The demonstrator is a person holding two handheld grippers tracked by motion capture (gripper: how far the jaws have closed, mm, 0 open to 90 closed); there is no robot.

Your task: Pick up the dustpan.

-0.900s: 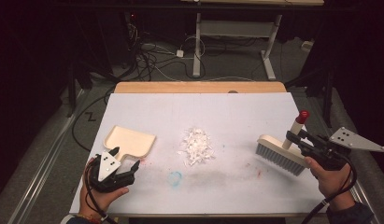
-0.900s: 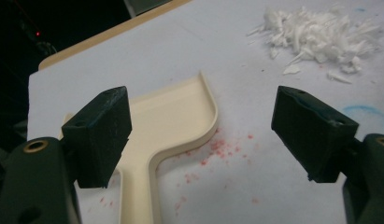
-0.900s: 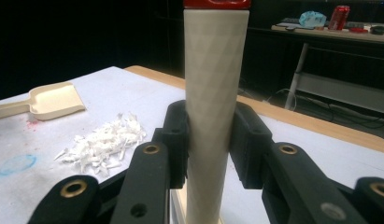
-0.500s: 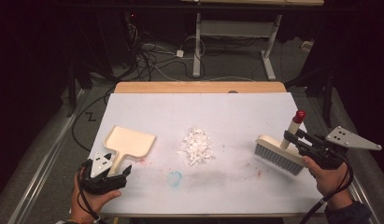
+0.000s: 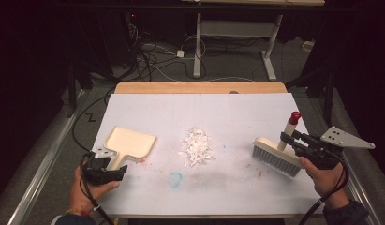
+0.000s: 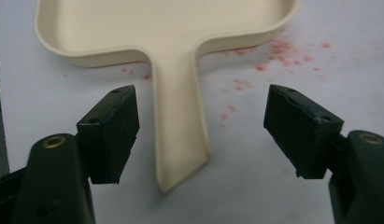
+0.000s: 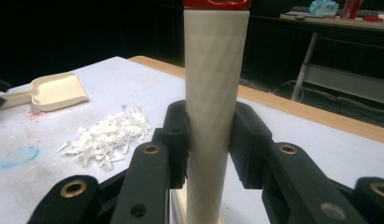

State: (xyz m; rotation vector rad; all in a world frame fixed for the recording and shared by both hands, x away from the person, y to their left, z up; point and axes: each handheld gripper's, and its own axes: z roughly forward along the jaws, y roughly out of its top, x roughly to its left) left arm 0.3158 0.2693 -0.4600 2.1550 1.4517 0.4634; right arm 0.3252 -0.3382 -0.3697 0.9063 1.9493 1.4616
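Right gripper (image 5: 287,138) is clamped on the cream, red-capped handle (image 7: 213,107) of the pale hand brush (image 5: 276,156); both pads press the handle's sides in the right gripper view, handle standing upright between them. Brush head rests bristles-down on the white table sheet (image 5: 227,117), near the right edge. Left gripper (image 6: 201,135) has its jaws spread wide, straddling the flat handle (image 6: 180,140) of the cream plastic dustpan (image 5: 129,143), pads clear of it on both sides, nothing gripped. Dustpan lies flat at the table's left front, handle pointing toward the person. Pile of white shredded paper scraps (image 5: 197,146) sits mid-table between dustpan and brush, apart from both. Reddish specks (image 6: 273,56) dot the sheet by the dustpan; a faint blue ring mark (image 5: 175,178) lies in front of the pile.
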